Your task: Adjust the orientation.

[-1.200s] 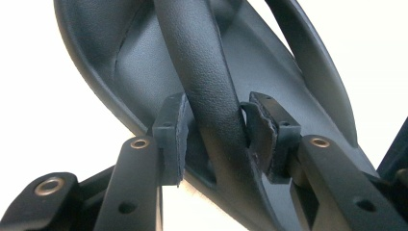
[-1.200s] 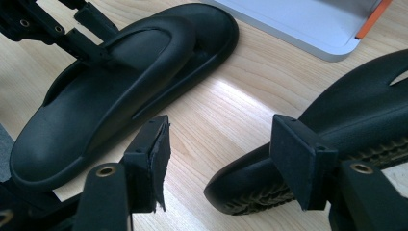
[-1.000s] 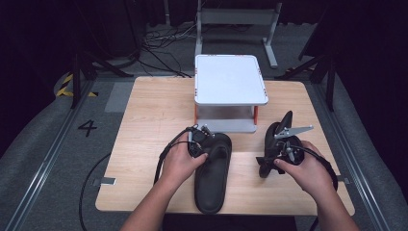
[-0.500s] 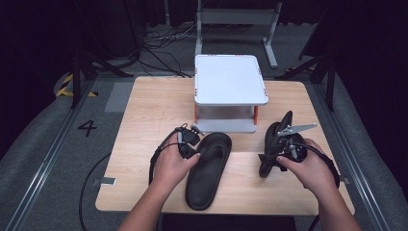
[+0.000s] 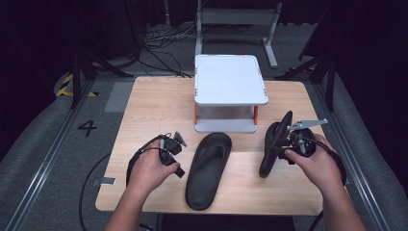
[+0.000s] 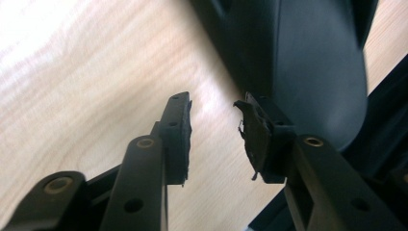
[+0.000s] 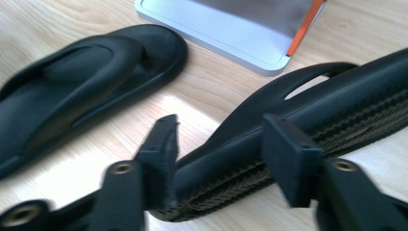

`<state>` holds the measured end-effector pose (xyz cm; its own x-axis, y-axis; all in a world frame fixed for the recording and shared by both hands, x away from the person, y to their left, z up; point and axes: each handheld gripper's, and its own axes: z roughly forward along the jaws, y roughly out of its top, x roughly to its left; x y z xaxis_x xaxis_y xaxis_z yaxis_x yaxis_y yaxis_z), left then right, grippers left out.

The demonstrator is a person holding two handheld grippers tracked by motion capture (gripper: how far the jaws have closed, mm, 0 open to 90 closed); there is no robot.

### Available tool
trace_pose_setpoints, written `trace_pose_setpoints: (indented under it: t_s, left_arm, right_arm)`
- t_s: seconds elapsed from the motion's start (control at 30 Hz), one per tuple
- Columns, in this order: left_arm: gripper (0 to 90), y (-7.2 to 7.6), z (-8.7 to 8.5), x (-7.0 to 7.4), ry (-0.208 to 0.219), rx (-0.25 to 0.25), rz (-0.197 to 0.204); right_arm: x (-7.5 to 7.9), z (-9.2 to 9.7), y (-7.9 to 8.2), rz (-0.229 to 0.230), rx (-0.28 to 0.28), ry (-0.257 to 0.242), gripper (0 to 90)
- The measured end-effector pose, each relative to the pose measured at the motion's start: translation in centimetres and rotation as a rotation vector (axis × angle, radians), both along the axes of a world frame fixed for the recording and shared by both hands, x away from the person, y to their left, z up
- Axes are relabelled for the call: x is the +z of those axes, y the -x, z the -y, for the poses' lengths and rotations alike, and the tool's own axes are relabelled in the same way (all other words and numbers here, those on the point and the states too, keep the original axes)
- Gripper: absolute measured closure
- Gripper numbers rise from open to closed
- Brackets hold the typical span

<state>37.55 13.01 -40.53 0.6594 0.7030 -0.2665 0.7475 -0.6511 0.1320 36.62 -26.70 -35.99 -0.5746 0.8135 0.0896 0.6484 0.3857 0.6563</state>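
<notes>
the left gripper (image 5: 179,155) has let go and slid off toward the tabletop's left edge, jaws just closing on nothing. the flat sandal (image 5: 208,169) lies mid-tabletop; the right gripper (image 7: 219,144) seemingly clamps the edge-up sandal (image 5: 274,144) near the right edge.

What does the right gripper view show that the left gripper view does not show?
Right gripper view: the right gripper, whose jaws have just been closing, clamps the edge-up slipper; behind it is the grey stand, with an orange post. Left gripper view: the left gripper, whose jaws have also just been closing, is open with nothing between them. Shared: the flat slipper and the wooden table.
</notes>
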Motion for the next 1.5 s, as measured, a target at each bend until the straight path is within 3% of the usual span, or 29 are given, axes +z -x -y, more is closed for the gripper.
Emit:
trace_pose_setpoints:
  t_s: [0.1, 0.2, 0.23, 0.3, 0.4, 0.53, 0.67, 0.77, 0.83, 0.93, 1.03, 1.17, 1.27, 1.3, 1.43, 1.5]
  left_arm:
    - [66.9, 0.1, -0.4, -0.8, -0.044, -0.011, -0.013]
    - [68.1, 0.3, -0.6, -1.3, -0.052, -0.023, -0.034]
    - [68.1, 0.4, -0.5, -1.5, -0.049, -0.041, -0.044]
    - [68.1, 0.5, -0.4, -2.0, -0.02, -0.066, -0.08]
    - [68.9, 0.8, 0.0, -2.4, -0.013, -0.086, -0.105]
    - [69.0, 1.3, 1.1, -2.8, 0.008, -0.122, -0.147]
    - [71.0, 1.4, 1.8, -2.6, -0.021, -0.147, -0.139]
    - [70.2, 1.4, 2.3, -2.6, -0.011, -0.172, -0.158]
    - [70.2, 1.5, 2.9, -2.5, -0.032, -0.189, -0.159]
    - [68.2, 1.5, 3.8, -2.5, 0.008, -0.227, -0.174]
    - [67.4, 1.5, 4.5, -2.5, -0.004, -0.255, -0.176]
    - [65.4, 1.4, 5.6, -2.7, 0.029, -0.285, -0.188]
    - [65.0, 1.4, 6.4, -2.7, 0.023, -0.305, -0.189]
    - [64.1, 1.4, 6.4, -2.7, 0.023, -0.305, -0.189]
    - [60.7, 1.2, 6.3, -2.7, 0.036, -0.298, -0.185]
    - [59.9, 0.9, 6.0, -2.2, 0.07, -0.278, -0.171]
  right_arm:
    - [0.0, -0.3, -0.4, 0.032, 0.019, 0.028, 56.1]
    - [-0.2, -0.7, -0.9, 0.037, 0.041, 0.054, 60.9]
    - [-0.3, -0.8, -1.1, 0.037, 0.045, 0.062, 63.5]
    - [-0.4, -1.0, -1.5, 0.057, 0.057, 0.132, 76.2]
    - [-0.5, -1.2, -1.8, 0.06, 0.077, 0.148, 81.1]
    - [-1.0, -1.8, -2.2, 0.063, 0.094, 0.159, 80.4]
    - [-1.3, -2.1, -2.3, 0.054, 0.105, 0.166, 80.0]
    - [-1.4, -1.9, -2.2, 0.054, 0.101, 0.158, 79.9]
    - [-1.3, -1.6, -2.0, 0.052, 0.096, 0.153, 80.0]
    - [-1.1, -1.0, -1.7, 0.045, 0.087, 0.151, 80.4]
    - [-0.8, -0.3, -1.3, 0.02, 0.068, 0.151, 81.0]
    - [-0.6, 0.8, -0.8, -0.021, 0.034, 0.146, 81.2]
    - [-0.4, 1.7, -0.4, -0.077, 0.006, 0.159, 80.8]
    - [-0.4, 1.7, -0.4, -0.077, 0.006, 0.159, 80.8]
    - [-0.7, 3.1, 0.1, -0.186, -0.044, 0.222, 77.5]
    - [-1.0, 3.6, 0.2, -0.227, -0.042, 0.226, 76.1]
